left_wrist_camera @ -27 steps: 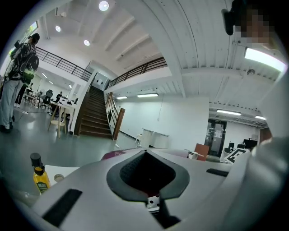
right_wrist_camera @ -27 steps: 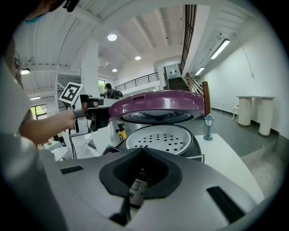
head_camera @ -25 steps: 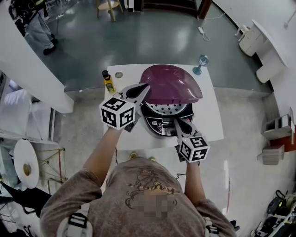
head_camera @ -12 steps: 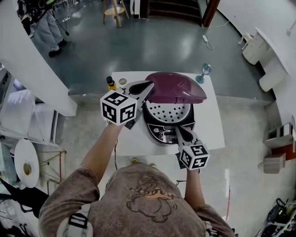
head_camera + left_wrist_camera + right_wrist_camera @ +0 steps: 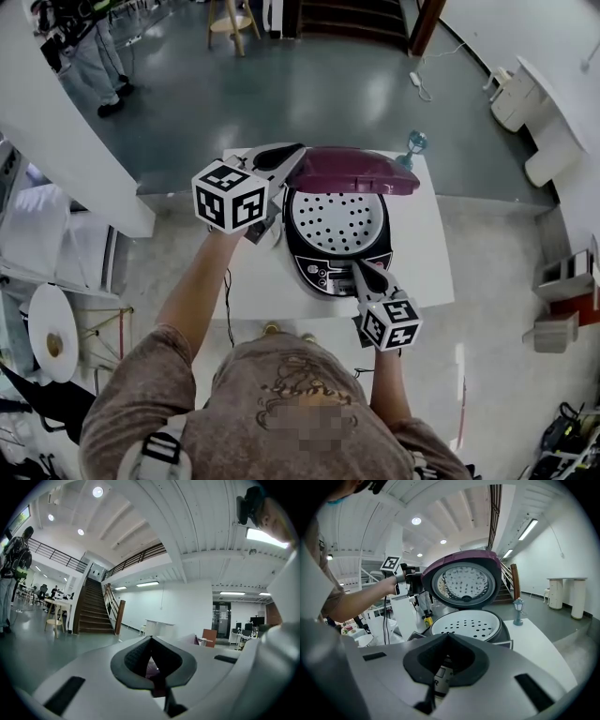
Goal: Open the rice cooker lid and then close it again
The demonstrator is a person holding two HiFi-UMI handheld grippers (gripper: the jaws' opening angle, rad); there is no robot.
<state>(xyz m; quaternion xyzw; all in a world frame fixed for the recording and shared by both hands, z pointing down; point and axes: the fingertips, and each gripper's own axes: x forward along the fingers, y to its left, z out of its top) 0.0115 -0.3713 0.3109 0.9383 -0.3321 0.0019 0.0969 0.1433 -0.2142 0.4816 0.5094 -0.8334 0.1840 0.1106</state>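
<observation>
Lid of the rice cooker on the white table stands raised at 12 o'clock, its 9 o'clock rim pinched in the closed left gripper. Right gripper, jaws together and empty, sits at the cooker's 6 o'clock front, farther from the lid.

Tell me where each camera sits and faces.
Head view: on the head, steeply down on rice cooker; arms, left hand-held gripper, right hand-held gripper show.
Left gripper view: faces level toward staircase; own jaws shut on lid.
Right gripper view: faces cooker; left forearm shows.
Shared: head and right views show raised lid.
</observation>
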